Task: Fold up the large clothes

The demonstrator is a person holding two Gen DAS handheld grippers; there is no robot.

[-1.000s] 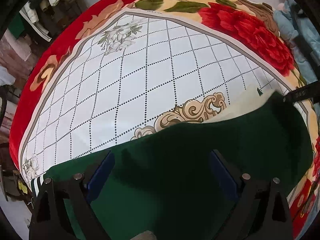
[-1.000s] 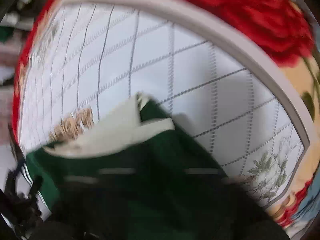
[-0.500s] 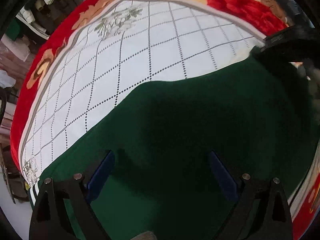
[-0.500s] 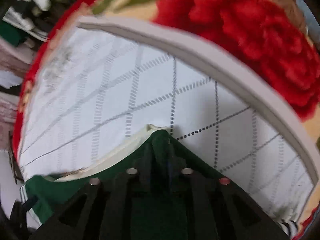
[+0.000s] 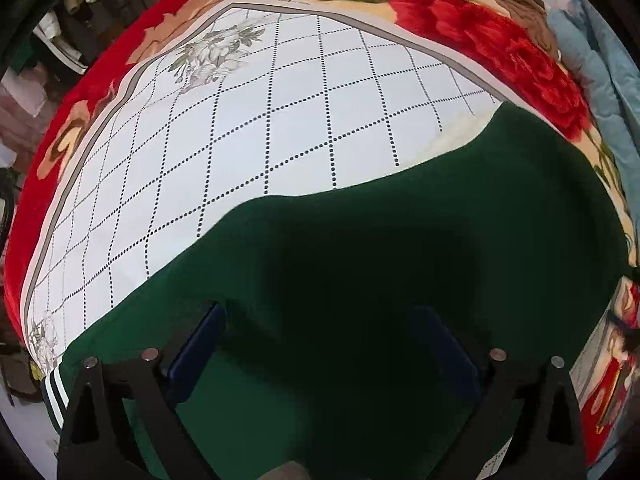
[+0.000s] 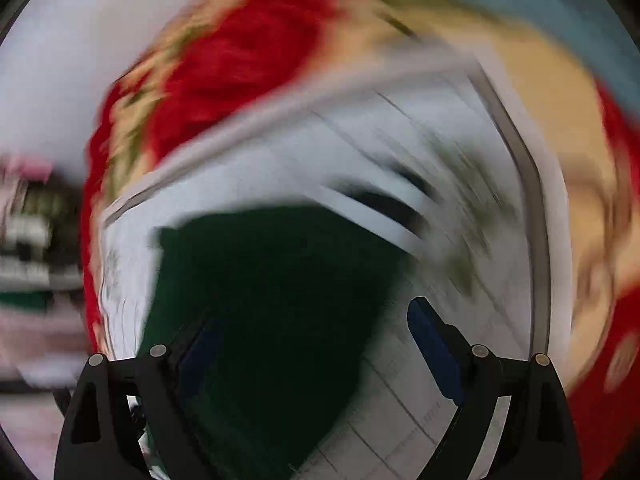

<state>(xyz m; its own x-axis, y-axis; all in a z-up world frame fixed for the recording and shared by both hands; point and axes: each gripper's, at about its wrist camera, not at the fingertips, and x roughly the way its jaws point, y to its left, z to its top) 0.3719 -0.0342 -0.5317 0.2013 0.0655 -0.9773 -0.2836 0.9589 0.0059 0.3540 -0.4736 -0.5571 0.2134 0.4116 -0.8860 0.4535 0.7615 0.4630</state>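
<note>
Green garment [image 5: 360,264], one; tools [image 5: 320,344], two

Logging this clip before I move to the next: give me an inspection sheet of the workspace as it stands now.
Surface: white diamond-grid cloth over a red floral blanket.
Job's things: dark green garment spread flat, striped cuff at its left edge.
Clutter: light blue fabric at the far right.
Grippers: left tool open over the garment; right tool opening, holding nothing, view motion-blurred.
Cables: nothing seen.
Surroundings: hanging clothes at upper left.
</note>
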